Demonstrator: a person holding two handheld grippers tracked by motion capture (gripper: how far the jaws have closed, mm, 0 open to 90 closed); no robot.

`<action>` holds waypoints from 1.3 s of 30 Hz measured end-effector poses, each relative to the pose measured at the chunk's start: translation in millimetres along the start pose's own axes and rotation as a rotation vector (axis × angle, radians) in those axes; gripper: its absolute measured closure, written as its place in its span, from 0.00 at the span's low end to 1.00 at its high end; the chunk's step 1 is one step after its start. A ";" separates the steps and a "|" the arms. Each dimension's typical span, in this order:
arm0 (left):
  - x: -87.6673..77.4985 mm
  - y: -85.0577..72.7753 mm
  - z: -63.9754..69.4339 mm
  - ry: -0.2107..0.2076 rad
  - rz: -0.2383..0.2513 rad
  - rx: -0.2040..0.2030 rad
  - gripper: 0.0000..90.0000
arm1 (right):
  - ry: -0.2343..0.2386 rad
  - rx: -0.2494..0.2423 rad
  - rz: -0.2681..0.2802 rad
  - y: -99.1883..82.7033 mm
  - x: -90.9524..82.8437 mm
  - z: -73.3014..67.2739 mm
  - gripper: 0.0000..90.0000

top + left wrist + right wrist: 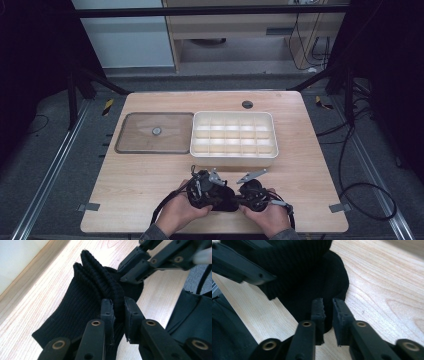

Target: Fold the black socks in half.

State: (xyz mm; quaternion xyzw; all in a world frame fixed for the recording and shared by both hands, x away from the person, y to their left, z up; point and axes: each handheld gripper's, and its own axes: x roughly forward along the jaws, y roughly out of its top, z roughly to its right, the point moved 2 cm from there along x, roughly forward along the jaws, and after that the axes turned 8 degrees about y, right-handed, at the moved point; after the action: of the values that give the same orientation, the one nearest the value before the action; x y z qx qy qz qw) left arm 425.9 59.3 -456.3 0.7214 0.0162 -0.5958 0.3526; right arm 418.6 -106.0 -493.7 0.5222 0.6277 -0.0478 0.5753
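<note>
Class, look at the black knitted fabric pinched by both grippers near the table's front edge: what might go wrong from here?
1. The left gripper pinches only a bunched fold of the black knitted fabric, so it may slip free.
2. The right gripper grips just the fabric's edge; pulling apart may drag it out.
3. The work sits near the table's front edge, so a dropped fabric may slide off.

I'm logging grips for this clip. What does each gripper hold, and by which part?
The left gripper pinches the black knit sock by its ribbed folded edge. The right gripper grips its thin edge.
</note>
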 end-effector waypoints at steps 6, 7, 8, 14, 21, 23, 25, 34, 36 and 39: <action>9.7 -1.2 2.0 -0.014 -0.008 -0.004 0.86 | -0.016 -0.008 0.030 -2.7 -14.4 0.2 0.74; 11.1 -1.3 2.5 -0.018 -0.001 -0.005 0.85 | -0.018 -0.013 0.032 -3.3 -17.6 0.9 0.73; 11.6 -1.6 3.2 -0.035 0.011 -0.012 0.84 | -0.028 -0.011 0.036 -3.8 -20.9 1.4 0.71; -10.6 0.8 9.3 -0.017 0.061 -0.011 0.63 | -0.062 0.009 0.064 -2.6 -37.1 4.4 0.60; -35.8 -7.8 -11.8 0.094 0.080 -0.049 0.36 | -0.093 0.004 0.097 13.8 -37.4 -3.9 0.56; -38.1 -14.5 -19.6 0.098 0.073 -0.074 0.30 | -0.094 0.006 0.097 19.2 -32.7 -6.6 0.56; -40.3 -20.7 -24.3 0.114 0.081 -0.094 0.23 | -0.100 0.006 0.094 25.5 -26.1 -7.9 0.55; -34.9 -60.2 -23.7 0.164 0.113 -0.136 0.17 | -0.120 0.036 0.098 38.5 -9.0 -7.9 0.51; -32.4 -68.6 -20.2 0.164 0.109 -0.128 0.18 | -0.120 0.034 0.096 39.0 -7.1 -8.6 0.50; -27.7 -78.7 -15.4 0.158 0.114 -0.133 0.19 | -0.116 0.036 0.082 38.9 -5.5 -9.1 0.50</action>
State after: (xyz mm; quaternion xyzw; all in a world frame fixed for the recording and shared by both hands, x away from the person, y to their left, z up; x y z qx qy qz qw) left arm 396.1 137.6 -470.0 0.7409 0.0422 -0.5138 0.4305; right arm 439.0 -85.8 -465.3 0.5542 0.5702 -0.0655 0.6029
